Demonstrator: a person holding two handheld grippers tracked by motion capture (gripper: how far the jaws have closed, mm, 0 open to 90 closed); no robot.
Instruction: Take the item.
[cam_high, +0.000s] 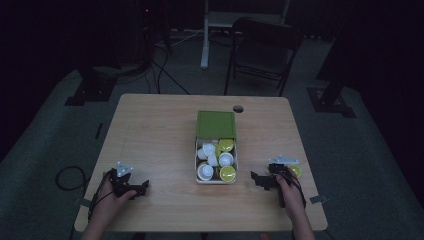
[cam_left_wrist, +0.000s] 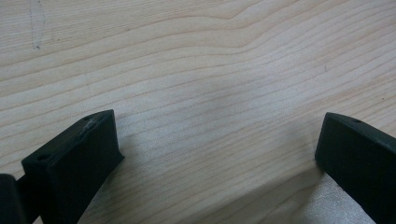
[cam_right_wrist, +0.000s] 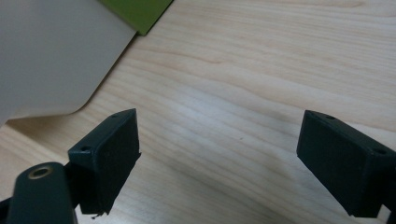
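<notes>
Looks like early in the job, judging from the layout. White box (cam_high: 216, 162) sits mid-table, green lid (cam_high: 216, 124) flipped open toward the far edge, packed w/ small white cups (cam_high: 205, 171) and yellow-green cups (cam_high: 227, 173). One yellow-green cup (cam_high: 296, 171) already out, lying on the wood just beyond the right gripper (cam_high: 261, 179), near the table's right edge. Rest apparently to come out yet, or that one to go back in; can't tell which way from this.

Left gripper (cam_high: 141, 187) resting low on the table (cam_high: 155, 135) at near-left, well apart from the box. In the left gripper view: left gripper (cam_left_wrist: 217, 154) spread wide, nothing but bare wood grain between jaws. Right gripper resting at near-right, pointing toward the box. In the right gripper view: right gripper (cam_right_wrist: 219, 158) also spread wide, empty; white box wall (cam_right_wrist: 51, 60) and a green lid corner (cam_right_wrist: 140, 11) at upper left, near but not touching.

Surface: light wood-grain top, rounded corners, cable hole (cam_high: 238, 108) near far edge, just beyond the lid. Otherwise bare.

Room: very dim, dark all round. Grey carpet-like floor. Dark chair (cam_high: 262, 55) behind the table, white stand leg (cam_high: 205, 35) beside it, cables (cam_high: 165, 75) trailing on the floor at back left, dark stand bases either side.
</notes>
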